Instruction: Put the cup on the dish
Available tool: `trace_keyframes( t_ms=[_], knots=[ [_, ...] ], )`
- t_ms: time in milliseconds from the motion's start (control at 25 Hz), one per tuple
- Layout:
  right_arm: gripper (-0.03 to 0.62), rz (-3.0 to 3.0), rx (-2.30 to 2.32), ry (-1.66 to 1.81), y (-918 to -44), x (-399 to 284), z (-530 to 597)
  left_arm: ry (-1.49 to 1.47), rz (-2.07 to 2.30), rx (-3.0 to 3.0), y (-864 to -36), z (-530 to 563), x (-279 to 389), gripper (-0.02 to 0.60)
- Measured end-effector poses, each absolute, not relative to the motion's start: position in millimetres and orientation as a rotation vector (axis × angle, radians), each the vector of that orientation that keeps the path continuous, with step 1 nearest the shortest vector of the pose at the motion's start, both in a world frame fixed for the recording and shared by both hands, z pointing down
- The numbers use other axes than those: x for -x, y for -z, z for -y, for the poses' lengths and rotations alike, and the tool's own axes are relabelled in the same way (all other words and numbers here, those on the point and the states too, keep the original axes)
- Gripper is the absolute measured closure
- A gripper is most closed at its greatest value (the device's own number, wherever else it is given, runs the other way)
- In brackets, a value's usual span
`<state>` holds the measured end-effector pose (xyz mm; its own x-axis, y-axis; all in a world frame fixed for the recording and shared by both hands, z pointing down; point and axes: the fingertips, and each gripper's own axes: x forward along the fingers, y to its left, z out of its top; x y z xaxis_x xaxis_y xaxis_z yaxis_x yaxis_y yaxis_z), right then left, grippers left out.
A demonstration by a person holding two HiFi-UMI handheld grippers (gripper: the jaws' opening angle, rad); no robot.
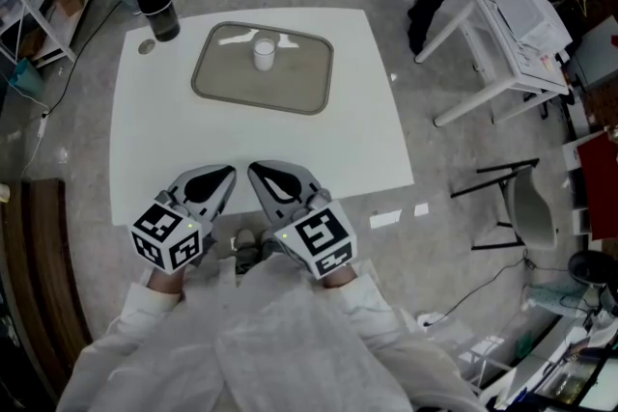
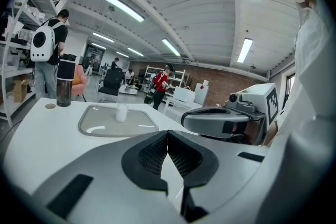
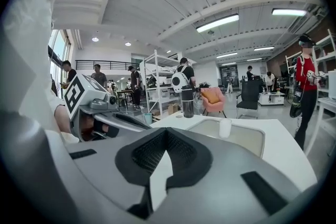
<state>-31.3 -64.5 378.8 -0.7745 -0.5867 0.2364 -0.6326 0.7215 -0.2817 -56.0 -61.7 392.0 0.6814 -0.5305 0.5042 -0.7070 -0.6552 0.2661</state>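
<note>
A small white cup [image 1: 264, 53] stands upright on a grey rounded tray-like dish [image 1: 222, 87] at the far side of the white table [image 1: 154, 150]. The cup [image 2: 121, 112] and dish [image 2: 94, 126] also show in the left gripper view, and the cup [image 3: 224, 128] and dish [image 3: 252, 139] in the right gripper view. My left gripper [image 1: 228, 173] and right gripper [image 1: 253, 169] rest side by side at the table's near edge, far from the cup. Both are shut with nothing between their pads.
A dark bottle [image 1: 154, 3] stands at the table's far left corner beside a small round disc [image 1: 146, 46]. A white desk [image 1: 502, 34] and a chair [image 1: 526, 207] stand to the right. People stand in the room beyond.
</note>
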Motion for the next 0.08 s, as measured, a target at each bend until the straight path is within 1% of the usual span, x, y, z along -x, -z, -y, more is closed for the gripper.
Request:
trace_keyframes(
  t_ms=[80],
  knots=[
    [0.582, 2.802, -0.976, -0.522, -378.0, 33.8, 63.3, -0.541, 0.956, -2.451, -392.0, 61.0, 56.1, 0.572]
  ],
)
